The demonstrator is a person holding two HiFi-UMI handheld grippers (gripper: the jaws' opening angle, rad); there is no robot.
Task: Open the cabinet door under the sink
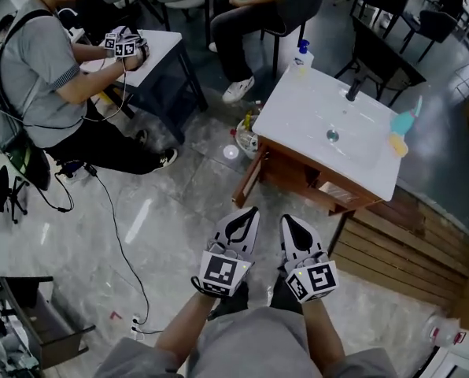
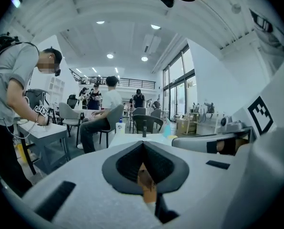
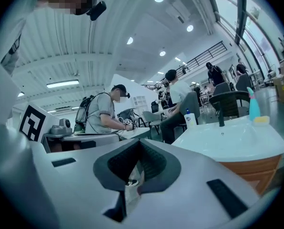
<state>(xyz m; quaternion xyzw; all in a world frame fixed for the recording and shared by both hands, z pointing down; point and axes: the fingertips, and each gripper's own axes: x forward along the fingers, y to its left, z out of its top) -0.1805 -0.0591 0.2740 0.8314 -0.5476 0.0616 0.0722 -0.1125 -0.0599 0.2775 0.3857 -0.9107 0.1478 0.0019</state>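
Left tongs [image 1: 251, 211] and right tongs [image 1: 286, 219] both closed, empty, near the sink cabinet [image 1: 296, 170]

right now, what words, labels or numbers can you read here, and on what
None can be read.
Label too small: pump bottle on the sink top.
Red label blurred: clear bottle at lower right.
Square markers only, no letters: left hand-held gripper and right hand-held gripper.

Bare floor [image 1: 179, 211] lay open before the sink cabinet [image 1: 297, 176]; clutter [image 1: 248, 132] crowded its left corner, wooden slats [image 1: 400, 250] hemmed its right, and a cable [image 1: 123, 242] trailed across the floor beside a seated person [image 1: 53, 77] further left
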